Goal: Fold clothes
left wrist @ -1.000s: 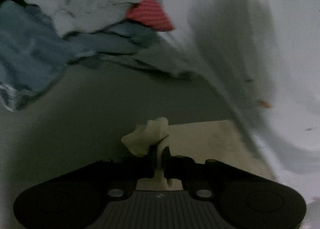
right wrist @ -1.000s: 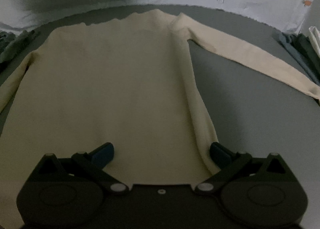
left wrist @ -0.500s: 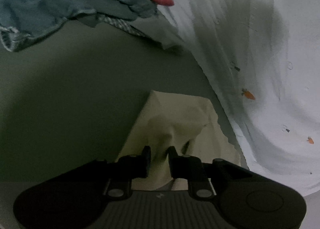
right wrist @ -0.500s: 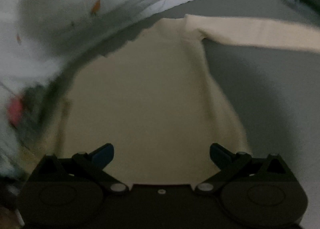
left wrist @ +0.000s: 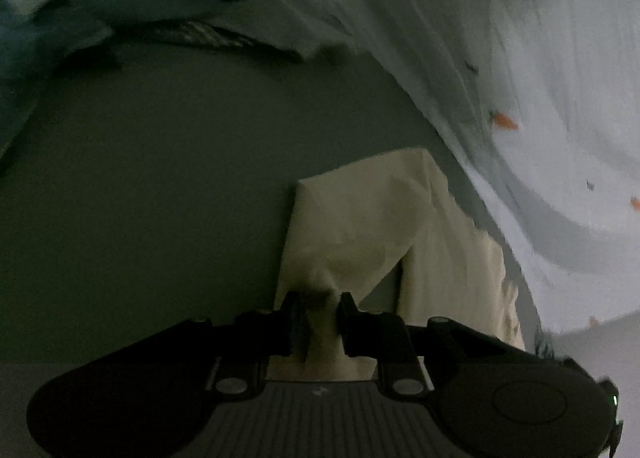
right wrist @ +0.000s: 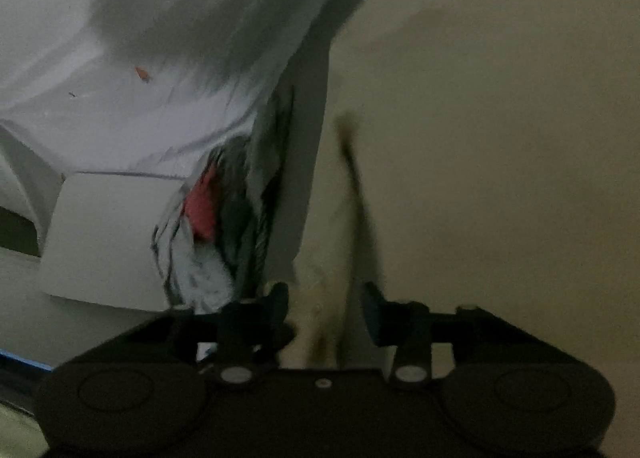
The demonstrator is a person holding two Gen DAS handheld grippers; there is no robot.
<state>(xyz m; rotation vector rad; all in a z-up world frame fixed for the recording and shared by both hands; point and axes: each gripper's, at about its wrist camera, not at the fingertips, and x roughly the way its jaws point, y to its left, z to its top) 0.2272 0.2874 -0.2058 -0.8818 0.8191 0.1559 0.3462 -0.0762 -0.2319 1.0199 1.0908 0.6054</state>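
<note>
The jaws of the left gripper [left wrist: 319,308] stand close together and pinch a bunch of the cream long-sleeved knit top [left wrist: 352,225]. From the pinch the cream cloth rises as a folded flap, and a second layer hangs just beside it on the right. The top lies on the flat grey surface [left wrist: 160,193], which spreads to the left. Beyond it is a heap of blue, grey and red clothes [left wrist: 132,5], and on the right a white sheet with small orange carrot prints [left wrist: 560,57].

The jaws of the right gripper [right wrist: 325,308] are partly closed around a raised fold of the same cream top [right wrist: 500,137]; I cannot tell if they press it firmly, because this view is blurred. The cream cloth fills the right side. On the left the clothes heap [right wrist: 208,213] and the white sheet [right wrist: 140,17] show.
</note>
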